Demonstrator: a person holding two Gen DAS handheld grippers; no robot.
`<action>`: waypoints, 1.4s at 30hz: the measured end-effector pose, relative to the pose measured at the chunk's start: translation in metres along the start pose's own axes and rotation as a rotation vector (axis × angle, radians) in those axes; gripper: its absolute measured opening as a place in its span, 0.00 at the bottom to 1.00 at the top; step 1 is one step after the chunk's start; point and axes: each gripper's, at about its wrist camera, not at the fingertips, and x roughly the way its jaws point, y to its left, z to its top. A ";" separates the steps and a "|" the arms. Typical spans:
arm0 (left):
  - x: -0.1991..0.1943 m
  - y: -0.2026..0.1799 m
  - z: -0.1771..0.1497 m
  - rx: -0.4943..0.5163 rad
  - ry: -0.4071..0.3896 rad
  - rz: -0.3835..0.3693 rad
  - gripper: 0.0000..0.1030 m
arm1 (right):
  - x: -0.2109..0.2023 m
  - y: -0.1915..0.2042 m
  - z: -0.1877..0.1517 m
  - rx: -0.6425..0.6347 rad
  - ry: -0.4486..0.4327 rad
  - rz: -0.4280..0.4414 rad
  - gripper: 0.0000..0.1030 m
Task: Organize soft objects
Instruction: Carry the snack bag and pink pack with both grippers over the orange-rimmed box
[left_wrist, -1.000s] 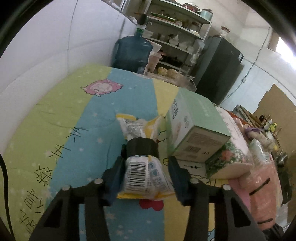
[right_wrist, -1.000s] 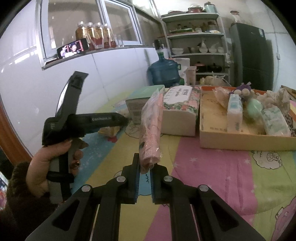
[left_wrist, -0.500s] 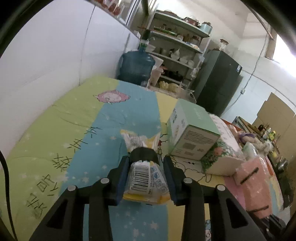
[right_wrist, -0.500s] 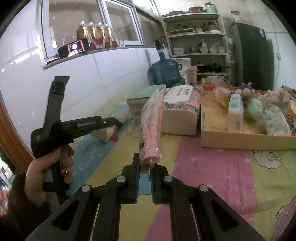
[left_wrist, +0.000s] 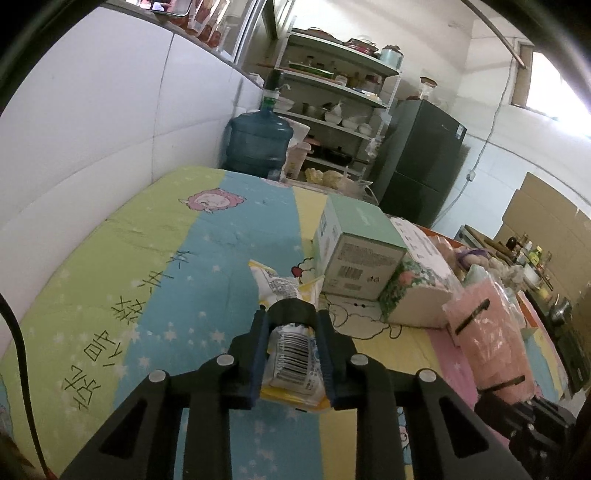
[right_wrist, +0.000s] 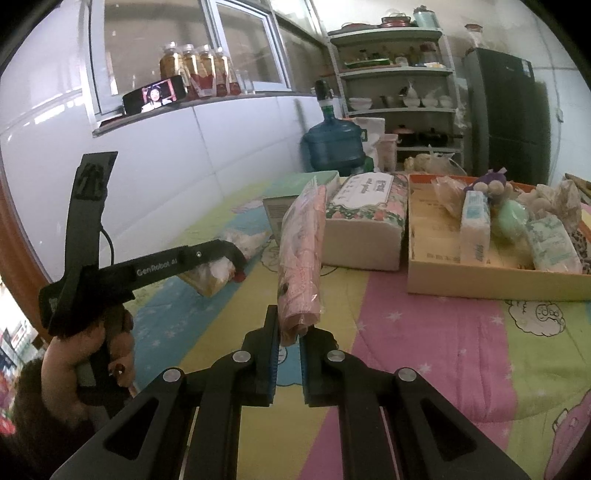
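The left gripper (left_wrist: 293, 354) is clenched on a crinkly yellow-and-white plastic packet with a barcode (left_wrist: 293, 356); its jaws have just been closing, and the blue pads now press both sides of the packet. The far end of the packet sticks out beyond the fingertips, over the blue stripe of the cartoon-printed quilted cloth (left_wrist: 155, 258) covering the surface. In the right wrist view the same gripper (right_wrist: 229, 260) shows from the side, held by a person's hand (right_wrist: 88, 354), with the packet (right_wrist: 212, 275) lifted clear of the cloth.

The right gripper (right_wrist: 288, 354) is clenched on the lower end of a long pink roll wrapped in clear plastic (right_wrist: 301, 258), which stands nearly upright, leaning slightly away from the camera. In the left wrist view this pink roll (left_wrist: 487, 339) appears at the right.

Beyond the packet, a mint-green cardboard box with a barcode (left_wrist: 354, 251) lies on the cloth, touching a floral-printed soft tissue pack (left_wrist: 417, 280) on its right. Just to the right of the tissue pack sits a shallow tan cardboard tray (right_wrist: 480, 280) holding several soft things: a white-and-blue tissue packet (right_wrist: 474, 229), a pale green round item (right_wrist: 511, 221), a patterned pale packet (right_wrist: 552, 243) and a purple plush toy (right_wrist: 491, 182).

Farther back stand a blue water jug (left_wrist: 258, 142), a metal shelf rack with dishes (left_wrist: 332, 110) and a dark refrigerator (left_wrist: 421, 162).
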 end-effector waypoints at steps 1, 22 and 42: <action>0.000 0.001 -0.001 -0.002 0.002 -0.003 0.25 | 0.000 0.000 0.000 0.000 0.000 0.000 0.09; 0.026 -0.011 -0.015 0.034 0.102 -0.019 0.46 | 0.003 0.003 0.000 0.001 0.016 0.019 0.11; -0.016 -0.032 -0.023 0.038 0.001 -0.073 0.35 | -0.012 -0.008 0.002 0.005 -0.023 0.021 0.11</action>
